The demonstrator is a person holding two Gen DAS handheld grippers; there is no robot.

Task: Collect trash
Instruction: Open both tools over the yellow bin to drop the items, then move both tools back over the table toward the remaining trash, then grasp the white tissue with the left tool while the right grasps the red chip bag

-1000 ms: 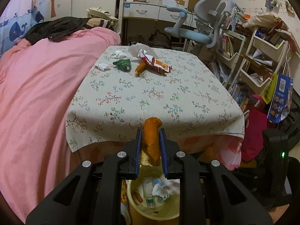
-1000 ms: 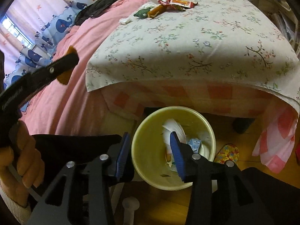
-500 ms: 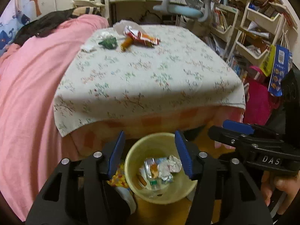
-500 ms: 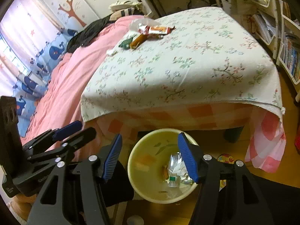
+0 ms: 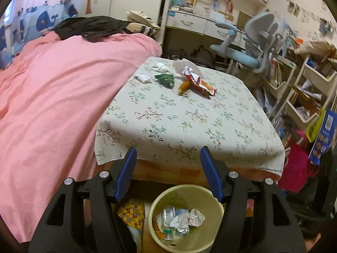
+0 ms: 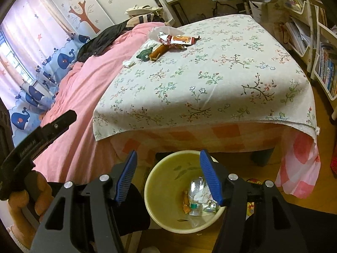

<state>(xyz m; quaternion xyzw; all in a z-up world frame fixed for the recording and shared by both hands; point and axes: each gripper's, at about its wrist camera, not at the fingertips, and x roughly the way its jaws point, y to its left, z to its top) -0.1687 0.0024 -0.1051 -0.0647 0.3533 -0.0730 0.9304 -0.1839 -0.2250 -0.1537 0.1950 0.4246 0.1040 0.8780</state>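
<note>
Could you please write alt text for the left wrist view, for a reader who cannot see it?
The open, empty left gripper hangs above a yellow bin of crumpled trash on the floor. Beyond it, a table with a floral cloth holds wrappers, tissues and a green scrap at its far end, beside a pink bed.

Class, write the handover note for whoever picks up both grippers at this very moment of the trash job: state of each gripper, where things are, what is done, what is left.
Left gripper: jaws have just been opening, nothing between them.
Right gripper: also just opened, empty, above the bin.
Bin: on the floor at the table's near edge, holding a clear bottle, crumpled paper and an orange wrapper.
Left on the table's far end: red snack wrapper, orange wrapper, green wrapper, white tissues.
</note>
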